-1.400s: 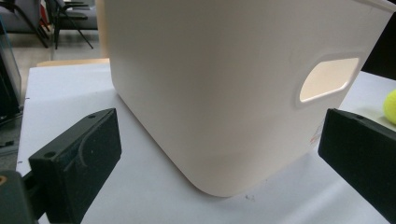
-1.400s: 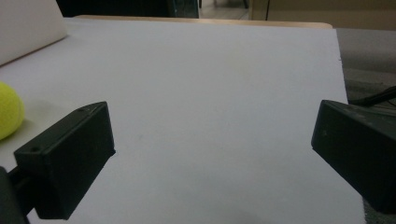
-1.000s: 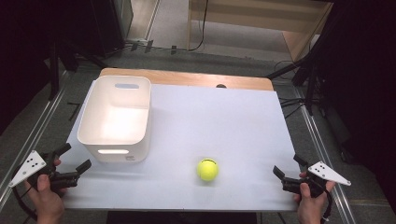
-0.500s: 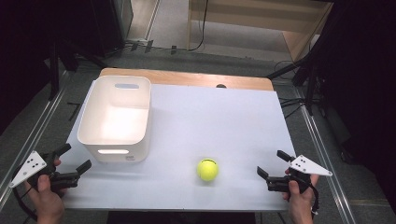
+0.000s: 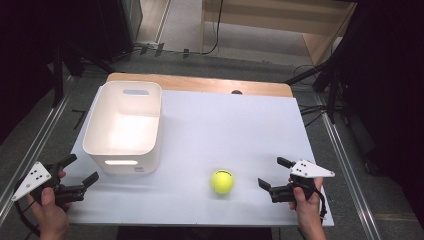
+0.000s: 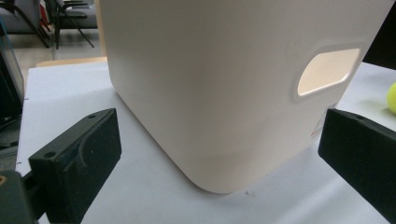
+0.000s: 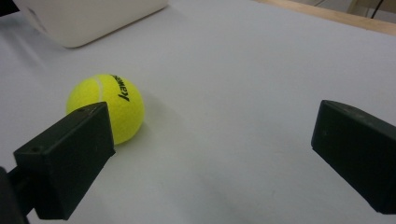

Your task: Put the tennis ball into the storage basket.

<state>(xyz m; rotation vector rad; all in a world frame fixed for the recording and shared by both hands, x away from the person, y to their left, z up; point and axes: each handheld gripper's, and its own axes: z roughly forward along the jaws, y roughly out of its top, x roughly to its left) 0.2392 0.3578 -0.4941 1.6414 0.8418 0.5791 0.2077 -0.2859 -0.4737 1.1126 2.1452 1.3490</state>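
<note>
R gripper (image 5: pixel 272 176) has moved in from the worktop's (image 5: pixel 240 125) right edge twd the tennis ball (image 5: pixel 222 181), jaws wide, nothing held. Ball hasn't moved: near front edge, right of centre, just beside R gripper. L gripper (image 5: pixel 80 170) unchanged at front-left corner by the white bin (image 5: pixel 125 125), jaws wide.

A white plastic bin (image 5: pixel 125 125) (handle slots cut in its ends) is set on the white tabletop (image 5: pixel 225 125); cables (image 5: pixel 215 45) are trailed over the floor beyond.

L jaws wide apart | white bin (image 6: pixel 224 88) close — ball (image 6: pixel 391 98) far rt
</note>
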